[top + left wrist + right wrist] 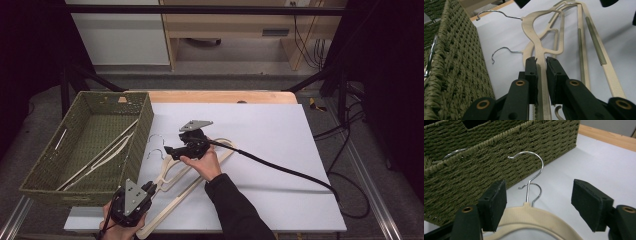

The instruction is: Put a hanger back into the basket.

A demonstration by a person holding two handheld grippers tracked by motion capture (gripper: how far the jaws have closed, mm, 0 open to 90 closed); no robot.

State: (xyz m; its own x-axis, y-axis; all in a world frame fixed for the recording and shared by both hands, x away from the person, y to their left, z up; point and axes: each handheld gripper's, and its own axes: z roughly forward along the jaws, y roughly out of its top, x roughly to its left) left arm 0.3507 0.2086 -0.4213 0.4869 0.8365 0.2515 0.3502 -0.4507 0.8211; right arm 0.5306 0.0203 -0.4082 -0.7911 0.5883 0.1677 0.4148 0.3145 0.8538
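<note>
Two cream hangers (170,176) with metal hooks lie stacked on the white board (270,150), beside a green woven basket (50,150). My left gripper (154,188) sits at the near edge, shut on one hanger arm (541,75) with a ribbed grey strip. In the left gripper view, both hooks (501,50) point toward the basket wall (454,62). My right gripper (169,150) is at the hangers' necks. Its jaws stand open on either side of the upper hanger's cream neck (531,215), not touching it. The upper hook (535,165) and the lower hook (537,190) face the basket (474,157).
Inside the basket lie more cream hangers (100,155). The right gripper's black cable (280,167) trails across the board to its right edge. A wooden table edge (225,96) shows behind the board. Dark frame bars stand at both sides.
</note>
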